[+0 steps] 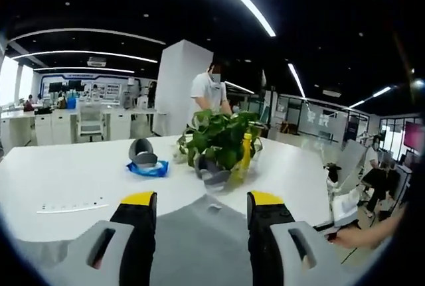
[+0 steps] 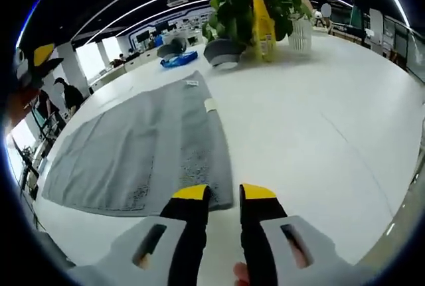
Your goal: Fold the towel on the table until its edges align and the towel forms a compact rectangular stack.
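Office hall, white table | towel spread flat on it, near potted plant and yellow bottle, no fold visible yet | right gripper jaws slightly parted at near towel corner, grasping nothing | left gripper released, jaws wide over towel | folding all left.

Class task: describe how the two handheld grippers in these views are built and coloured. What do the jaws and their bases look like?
Both the left gripper and the right gripper have two black jaws capped with yellow tips. Each jaw rises from a light grey moulded base with a dark oblong slot in it.
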